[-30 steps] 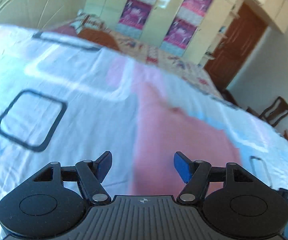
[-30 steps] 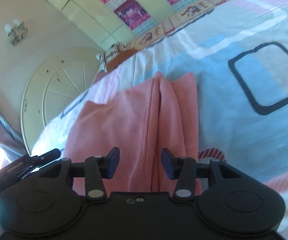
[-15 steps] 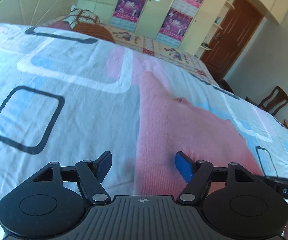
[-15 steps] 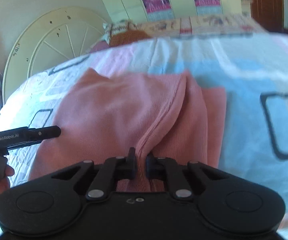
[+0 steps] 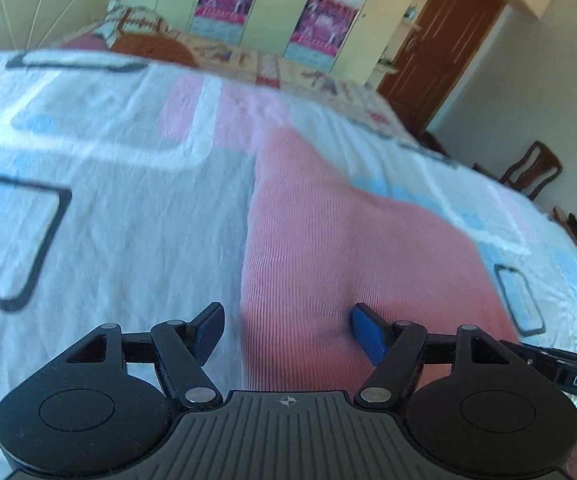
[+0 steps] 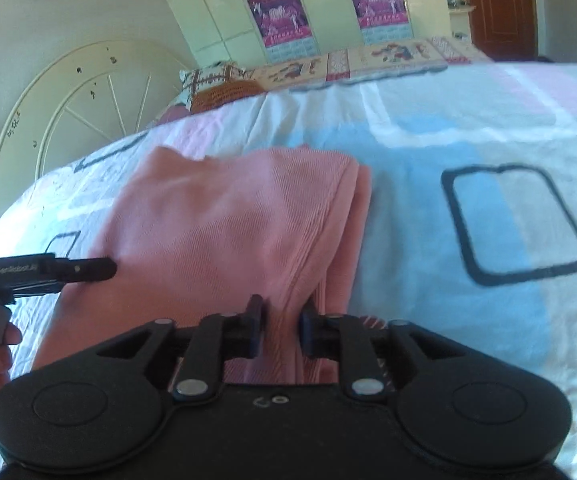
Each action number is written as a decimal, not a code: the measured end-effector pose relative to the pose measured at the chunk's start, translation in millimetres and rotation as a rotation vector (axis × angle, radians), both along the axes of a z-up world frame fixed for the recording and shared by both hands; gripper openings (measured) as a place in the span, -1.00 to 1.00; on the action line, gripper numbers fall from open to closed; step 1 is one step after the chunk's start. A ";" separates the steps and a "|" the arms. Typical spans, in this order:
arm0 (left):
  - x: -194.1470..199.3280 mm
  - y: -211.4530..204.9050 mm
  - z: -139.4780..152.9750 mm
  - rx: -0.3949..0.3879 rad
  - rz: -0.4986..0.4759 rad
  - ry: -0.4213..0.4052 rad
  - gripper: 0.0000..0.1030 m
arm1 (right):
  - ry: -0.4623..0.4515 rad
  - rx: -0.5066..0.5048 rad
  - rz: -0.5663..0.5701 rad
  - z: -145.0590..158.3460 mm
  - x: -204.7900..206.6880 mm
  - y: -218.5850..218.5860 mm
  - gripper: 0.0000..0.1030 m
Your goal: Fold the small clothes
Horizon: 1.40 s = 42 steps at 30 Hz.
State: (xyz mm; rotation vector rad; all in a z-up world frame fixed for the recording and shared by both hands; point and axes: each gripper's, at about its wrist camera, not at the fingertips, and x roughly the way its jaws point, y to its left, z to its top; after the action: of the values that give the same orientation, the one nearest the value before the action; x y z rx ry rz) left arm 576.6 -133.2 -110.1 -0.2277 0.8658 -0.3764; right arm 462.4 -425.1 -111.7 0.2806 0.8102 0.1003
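A pink ribbed garment lies partly folded on the bed sheet. My left gripper is open over the garment's near left edge, one finger on the sheet, one on the cloth. In the right wrist view the same garment lies ahead, with a doubled fold along its right side. My right gripper is shut on the near fold of the garment. The left gripper shows at the garment's left edge there.
The sheet is white with blue, pink and black-outlined squares. Pillows and a round headboard are at the far end. Wardrobes with posters, a brown door and a chair stand beyond the bed.
My right gripper closed on the garment's fold and holds it. My left gripper moved closer onto the garment's left edge and stays open.
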 end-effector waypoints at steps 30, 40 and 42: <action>-17.4 -13.1 7.5 0.036 -0.041 -0.060 0.37 | -0.057 -0.074 -0.033 25.0 27.7 -3.4 -0.35; -29.2 -15.0 -8.0 0.088 0.009 -0.038 0.37 | 0.041 -0.306 -0.018 -7.1 26.8 25.1 -0.46; -38.3 -15.5 -0.9 0.105 0.012 -0.052 0.37 | 0.017 -0.274 -0.030 2.1 16.8 25.3 -0.52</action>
State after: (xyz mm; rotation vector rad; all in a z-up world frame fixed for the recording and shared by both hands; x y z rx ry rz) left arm 538.4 -148.7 -110.9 -0.1251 0.8303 -0.3230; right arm 479.3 -399.7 -109.6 0.0350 0.8257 -0.0414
